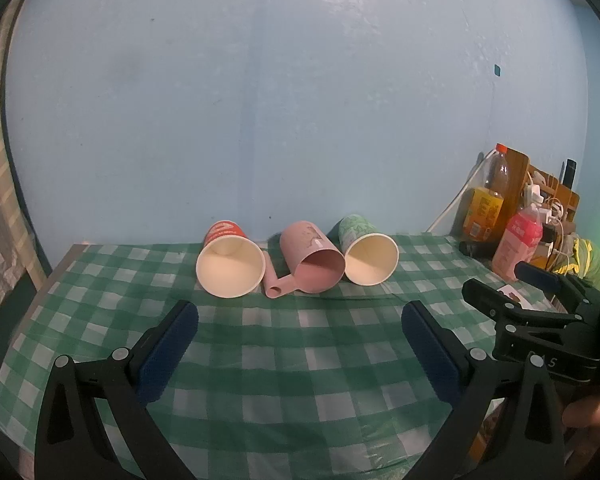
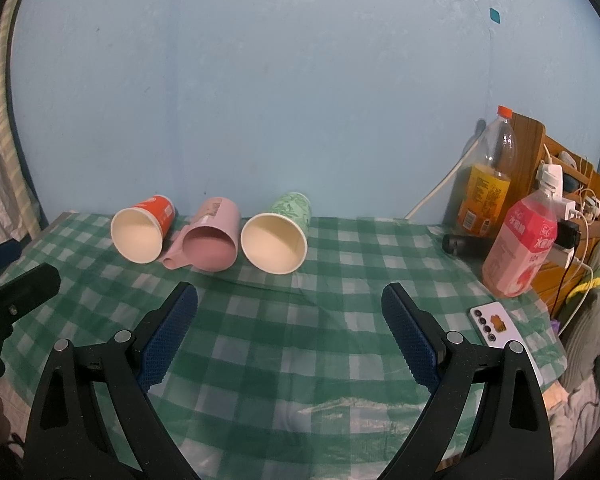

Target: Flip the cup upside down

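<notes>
Three cups lie on their sides in a row at the far edge of your table, which is covered in green-and-white checked cloth; all mouths face you. On the left: a red paper cup with white lettering and cream inside. In the middle: a pink plastic mug with a printed patch on its wall and its handle pointing down-left, touching the cloth. On the right: a green leaf-patterned paper cup with cream inside. The pink mug sits just beside both neighbours.

Your left gripper is spread wide, its blue-padded fingers holding nothing, well short of the cups. Your right gripper is likewise wide apart and holds nothing.

On the right side of the table are two bottles, an orange-labelled clear bottle with an orange cap and a pink-labelled bottle with a white cap, and one white phone lying flat.
</notes>
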`<state>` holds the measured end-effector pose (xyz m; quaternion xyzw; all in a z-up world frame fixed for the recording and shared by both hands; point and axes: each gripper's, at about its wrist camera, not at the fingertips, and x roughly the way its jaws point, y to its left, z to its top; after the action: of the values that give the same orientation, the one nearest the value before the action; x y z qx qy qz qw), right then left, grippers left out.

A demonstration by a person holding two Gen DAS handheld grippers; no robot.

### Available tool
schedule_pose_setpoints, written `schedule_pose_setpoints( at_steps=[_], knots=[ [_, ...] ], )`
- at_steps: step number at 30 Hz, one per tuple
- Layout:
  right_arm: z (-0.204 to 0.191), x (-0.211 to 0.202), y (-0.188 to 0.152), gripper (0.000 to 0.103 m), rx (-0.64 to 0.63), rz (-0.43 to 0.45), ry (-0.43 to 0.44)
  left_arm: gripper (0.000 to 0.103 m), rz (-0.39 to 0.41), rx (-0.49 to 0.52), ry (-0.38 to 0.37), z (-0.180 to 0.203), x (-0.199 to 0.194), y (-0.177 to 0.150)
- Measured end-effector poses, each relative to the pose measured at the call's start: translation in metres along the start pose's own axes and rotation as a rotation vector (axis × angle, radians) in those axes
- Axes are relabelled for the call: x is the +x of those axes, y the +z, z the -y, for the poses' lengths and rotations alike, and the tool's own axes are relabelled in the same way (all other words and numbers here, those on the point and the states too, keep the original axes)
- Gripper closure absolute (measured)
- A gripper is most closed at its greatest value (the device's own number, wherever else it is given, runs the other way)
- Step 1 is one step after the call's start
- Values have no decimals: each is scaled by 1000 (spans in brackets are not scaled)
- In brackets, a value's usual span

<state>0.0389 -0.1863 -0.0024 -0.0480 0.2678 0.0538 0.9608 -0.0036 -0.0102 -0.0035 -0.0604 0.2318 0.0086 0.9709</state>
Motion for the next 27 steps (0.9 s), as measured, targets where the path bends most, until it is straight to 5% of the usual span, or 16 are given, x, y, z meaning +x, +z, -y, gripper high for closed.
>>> schedule_pose_setpoints(
  at_steps=[27],
  knots=[
    [1,0,-1,11,2,-5,1,0,-12,0,1,0,2,0]
  ],
)
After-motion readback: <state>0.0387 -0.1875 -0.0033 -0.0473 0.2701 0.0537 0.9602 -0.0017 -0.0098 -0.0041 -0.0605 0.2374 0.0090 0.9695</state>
